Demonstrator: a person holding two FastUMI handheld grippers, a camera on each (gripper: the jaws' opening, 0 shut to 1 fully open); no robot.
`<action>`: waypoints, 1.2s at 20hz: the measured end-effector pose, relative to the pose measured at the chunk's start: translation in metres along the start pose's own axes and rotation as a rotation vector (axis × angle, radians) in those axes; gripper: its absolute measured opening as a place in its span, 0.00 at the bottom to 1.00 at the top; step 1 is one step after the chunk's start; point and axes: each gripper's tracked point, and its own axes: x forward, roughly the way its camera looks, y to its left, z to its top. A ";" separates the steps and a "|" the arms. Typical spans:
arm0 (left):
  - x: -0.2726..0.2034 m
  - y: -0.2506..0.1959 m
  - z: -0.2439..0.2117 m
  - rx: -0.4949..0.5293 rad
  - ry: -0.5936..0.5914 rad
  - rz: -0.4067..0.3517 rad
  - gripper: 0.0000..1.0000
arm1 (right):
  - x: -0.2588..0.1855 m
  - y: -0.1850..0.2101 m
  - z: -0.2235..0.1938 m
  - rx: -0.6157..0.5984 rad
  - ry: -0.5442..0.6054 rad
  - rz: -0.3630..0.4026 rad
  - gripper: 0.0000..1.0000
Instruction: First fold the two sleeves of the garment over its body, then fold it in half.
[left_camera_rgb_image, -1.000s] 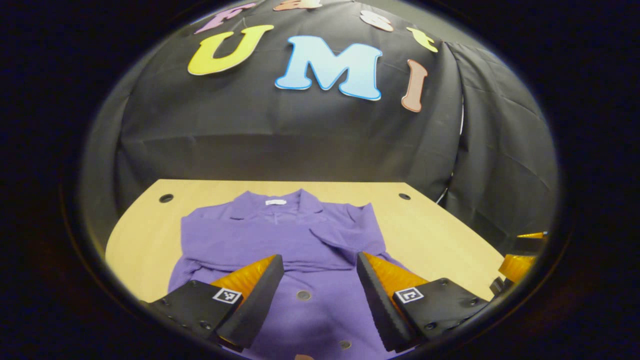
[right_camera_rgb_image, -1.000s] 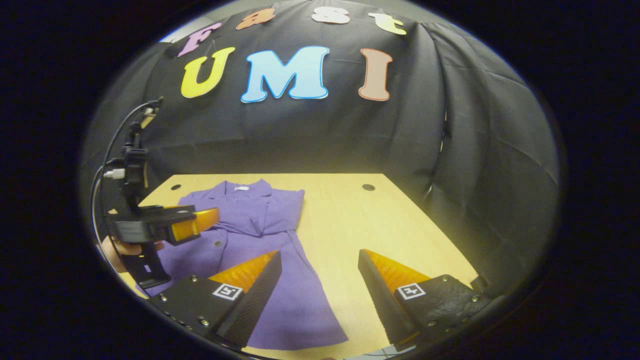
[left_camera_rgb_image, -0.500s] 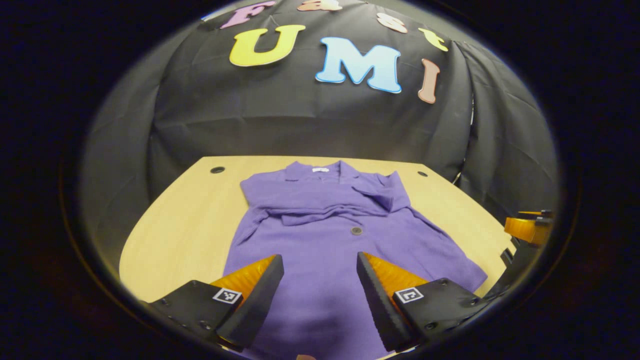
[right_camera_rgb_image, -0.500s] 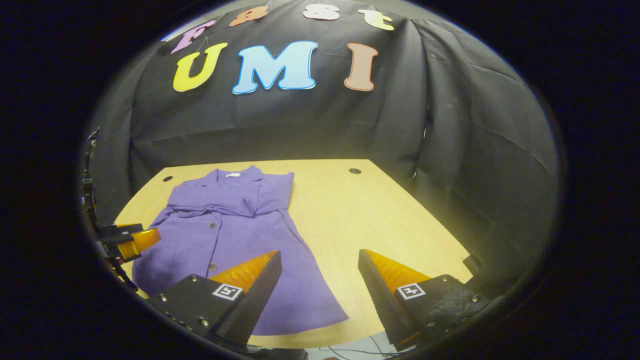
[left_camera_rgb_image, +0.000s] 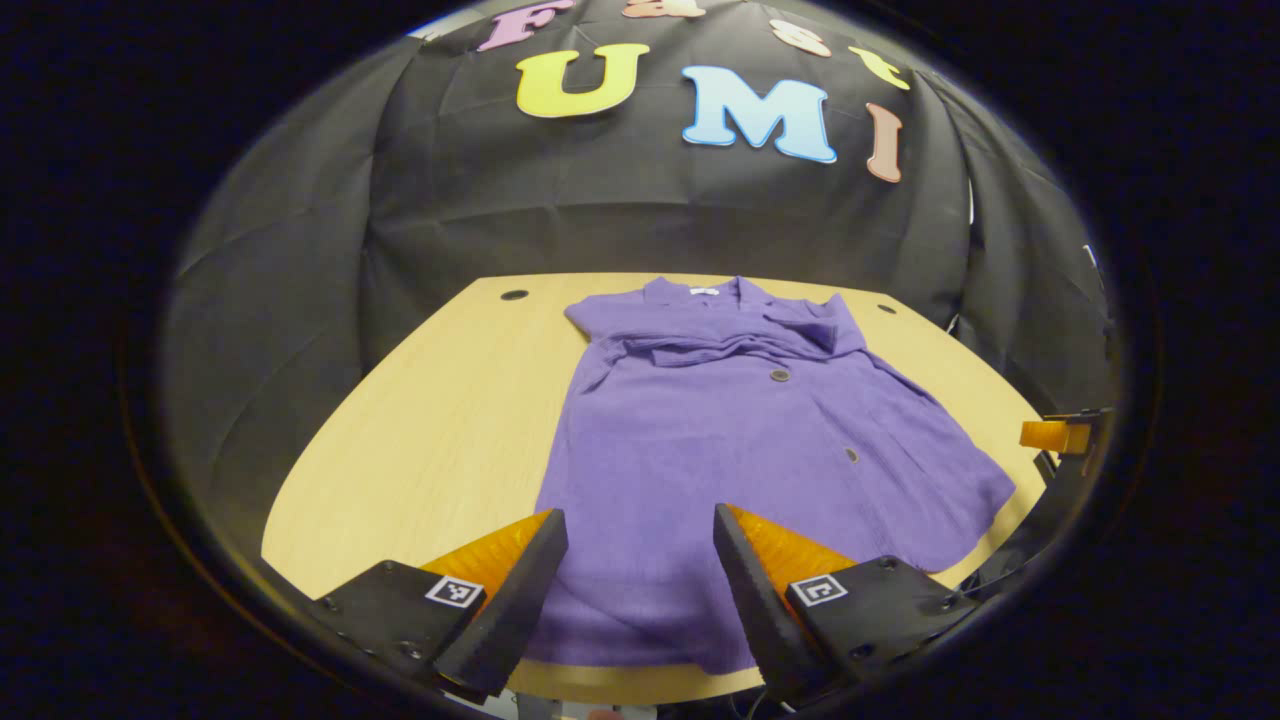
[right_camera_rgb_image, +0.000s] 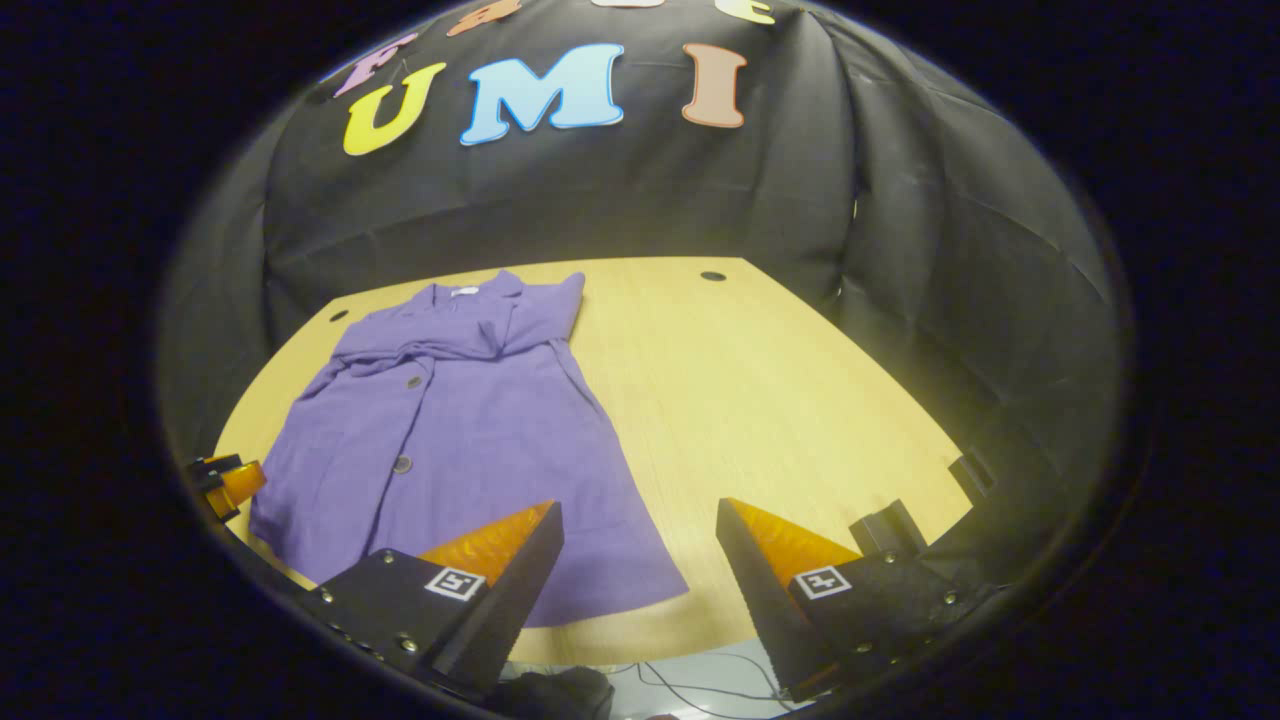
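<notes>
Both grippers, left and right, hang spread and empty over the garment's hem; sleeves lie folded; the half-fold likely comes next, needing hem corners pinched.

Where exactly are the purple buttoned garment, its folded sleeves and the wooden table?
Purple buttoned garment (left_camera_rgb_image: 720, 450), left gripper view: middle of its body.
Folded sleeves (left_camera_rgb_image: 715, 345), left gripper view: the bunched band across the chest.
Light wooden table (right_camera_rgb_image: 780, 390), right gripper view: bare top beside the garment.
</notes>
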 end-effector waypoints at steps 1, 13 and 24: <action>-0.004 0.006 -0.007 -0.004 0.012 0.011 0.93 | 0.003 -0.002 -0.005 0.001 0.014 0.003 0.96; -0.020 0.045 -0.063 -0.041 0.105 0.055 0.93 | 0.040 0.012 -0.039 0.121 0.124 0.102 0.97; -0.007 0.014 -0.063 0.007 0.099 0.046 0.76 | 0.037 0.046 -0.043 0.003 0.129 0.136 0.98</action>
